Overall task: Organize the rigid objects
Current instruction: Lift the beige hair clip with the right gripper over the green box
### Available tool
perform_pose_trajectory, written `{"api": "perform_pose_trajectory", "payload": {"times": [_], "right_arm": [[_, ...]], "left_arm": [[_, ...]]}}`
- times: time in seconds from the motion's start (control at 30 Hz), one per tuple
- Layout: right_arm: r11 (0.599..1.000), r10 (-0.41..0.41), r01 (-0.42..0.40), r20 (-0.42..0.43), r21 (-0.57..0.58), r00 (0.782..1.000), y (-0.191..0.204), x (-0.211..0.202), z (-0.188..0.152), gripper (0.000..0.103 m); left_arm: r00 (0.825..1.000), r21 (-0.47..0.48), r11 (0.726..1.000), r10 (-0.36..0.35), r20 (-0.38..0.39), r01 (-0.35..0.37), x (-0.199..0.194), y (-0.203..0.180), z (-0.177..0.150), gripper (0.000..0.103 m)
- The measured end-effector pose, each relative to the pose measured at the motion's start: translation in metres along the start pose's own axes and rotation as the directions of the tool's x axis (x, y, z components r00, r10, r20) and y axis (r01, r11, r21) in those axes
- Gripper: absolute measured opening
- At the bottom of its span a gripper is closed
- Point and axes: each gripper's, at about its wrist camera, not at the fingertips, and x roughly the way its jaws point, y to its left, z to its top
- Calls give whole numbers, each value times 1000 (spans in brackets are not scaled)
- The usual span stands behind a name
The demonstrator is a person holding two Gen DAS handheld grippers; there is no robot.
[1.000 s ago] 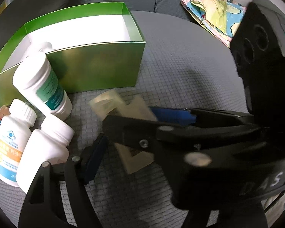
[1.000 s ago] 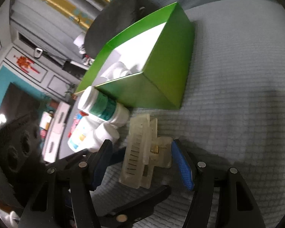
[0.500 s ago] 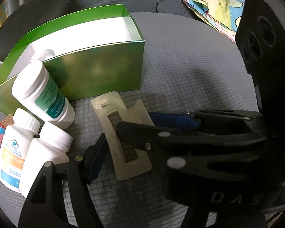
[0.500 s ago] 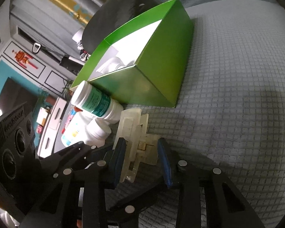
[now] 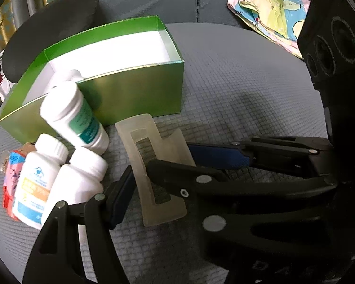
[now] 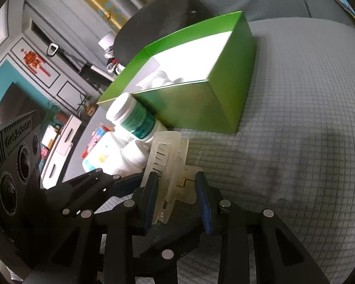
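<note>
In the left wrist view, the left gripper (image 5: 153, 177) has been closing, its 2 jaws partly apart around the translucent hair clip (image 5: 151, 172), whose long axis points at the green box (image 5: 135, 99). In the right wrist view, the right gripper (image 6: 177, 198) is clamped on that clip (image 6: 168, 165), just in front of the box (image 6: 201, 108).

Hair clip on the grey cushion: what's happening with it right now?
The right tool has shut on the translucent hair clip, pinching its handle end on the grey cushion. The left tool sits around the clip's other end; its jaws have just been closing. The green box is open, white bottles beside it.
</note>
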Motion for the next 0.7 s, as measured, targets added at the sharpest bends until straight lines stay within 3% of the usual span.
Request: {"api": "perform_pose_trajectory", "payload": {"times": [0.7], "right_arm": [[995, 5, 4, 83, -103, 997, 63, -30, 3, 35]], "left_arm": [[992, 10, 999, 47, 115, -49, -55, 14, -2, 65]]}}
